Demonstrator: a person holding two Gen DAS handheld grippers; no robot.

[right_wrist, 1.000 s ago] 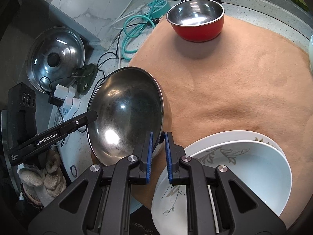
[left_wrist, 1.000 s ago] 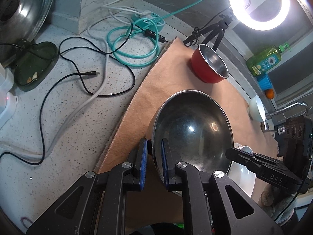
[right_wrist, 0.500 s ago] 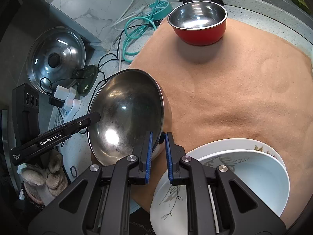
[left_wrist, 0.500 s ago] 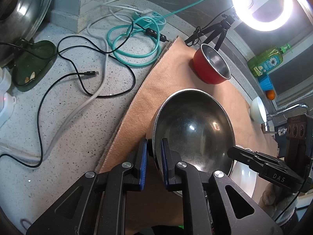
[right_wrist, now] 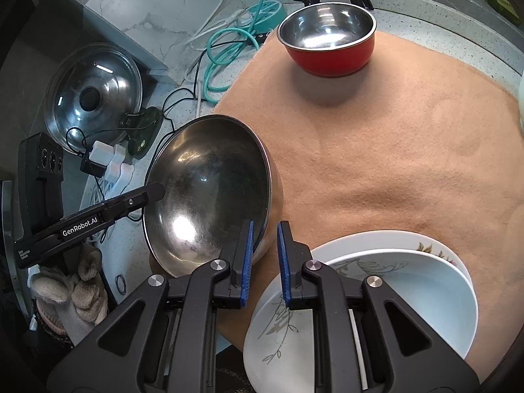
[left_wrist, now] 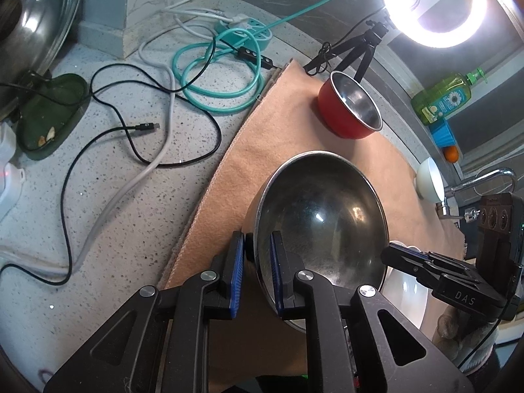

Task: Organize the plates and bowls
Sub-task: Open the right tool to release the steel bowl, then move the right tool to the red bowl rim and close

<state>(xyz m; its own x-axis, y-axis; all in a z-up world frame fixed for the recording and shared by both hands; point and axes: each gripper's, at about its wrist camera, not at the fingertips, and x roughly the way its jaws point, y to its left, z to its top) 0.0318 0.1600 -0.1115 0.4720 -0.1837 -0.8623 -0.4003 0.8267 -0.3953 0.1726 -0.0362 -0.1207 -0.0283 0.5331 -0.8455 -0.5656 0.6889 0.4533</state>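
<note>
A large steel bowl, shiny, scuffed inside, tilts above the tan mat; left hand-held gripper and right hand-held gripper each pinch its rim.

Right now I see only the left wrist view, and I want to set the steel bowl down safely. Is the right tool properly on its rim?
Observer: Yes. In the right wrist view the right tool straddles the rim of the steel bowl, one pad inside and one outside.
Operator: What lies beside that tool?
Observer: A white bowl sitting in a patterned plate. Your view shows no plate.
Operator: Any free space for the steel bowl?
Observer: The mat is bare between the plate and the red bowl.
</note>
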